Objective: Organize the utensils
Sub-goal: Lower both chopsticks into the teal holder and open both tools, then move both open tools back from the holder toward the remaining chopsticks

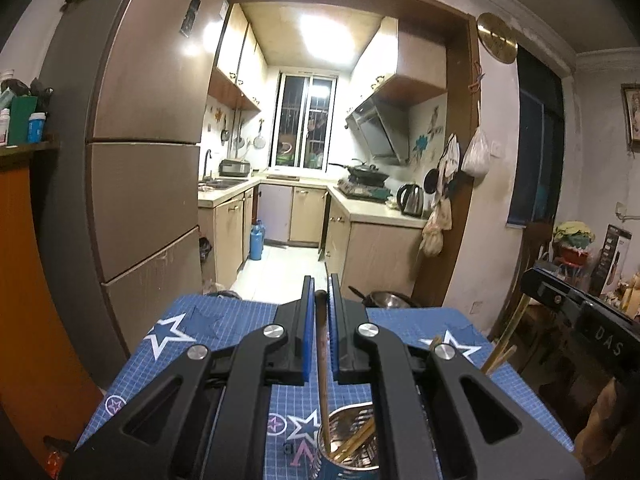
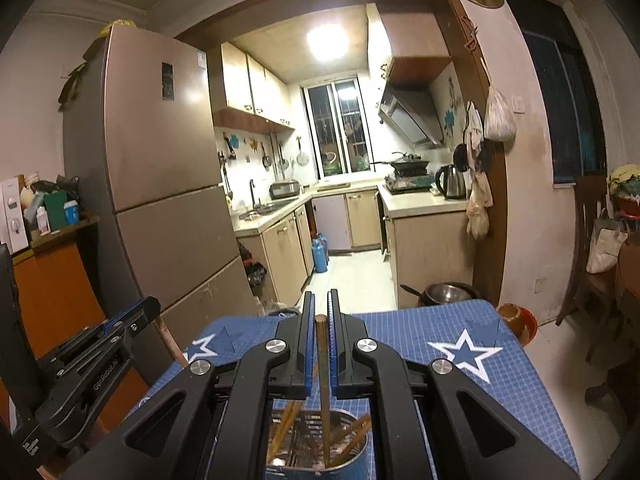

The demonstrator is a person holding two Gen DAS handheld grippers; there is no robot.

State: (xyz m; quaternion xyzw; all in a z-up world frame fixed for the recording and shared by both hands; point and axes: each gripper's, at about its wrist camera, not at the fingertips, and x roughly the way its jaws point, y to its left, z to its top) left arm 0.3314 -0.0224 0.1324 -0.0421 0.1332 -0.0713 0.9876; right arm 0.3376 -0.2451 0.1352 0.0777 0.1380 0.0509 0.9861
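Observation:
A round metal holder stands on the blue star-print mat and holds several wooden chopsticks. My left gripper is shut on one brown chopstick that stands upright with its lower end in the holder. In the right wrist view the same holder sits just below my right gripper, which is shut on another brown chopstick, also standing in the holder. The left gripper shows at the left of the right wrist view.
The mat-covered table faces a kitchen doorway. A tall fridge stands at the left. A pot sits on the floor beyond the table's far edge. A wooden chair and a small bowl are at the right.

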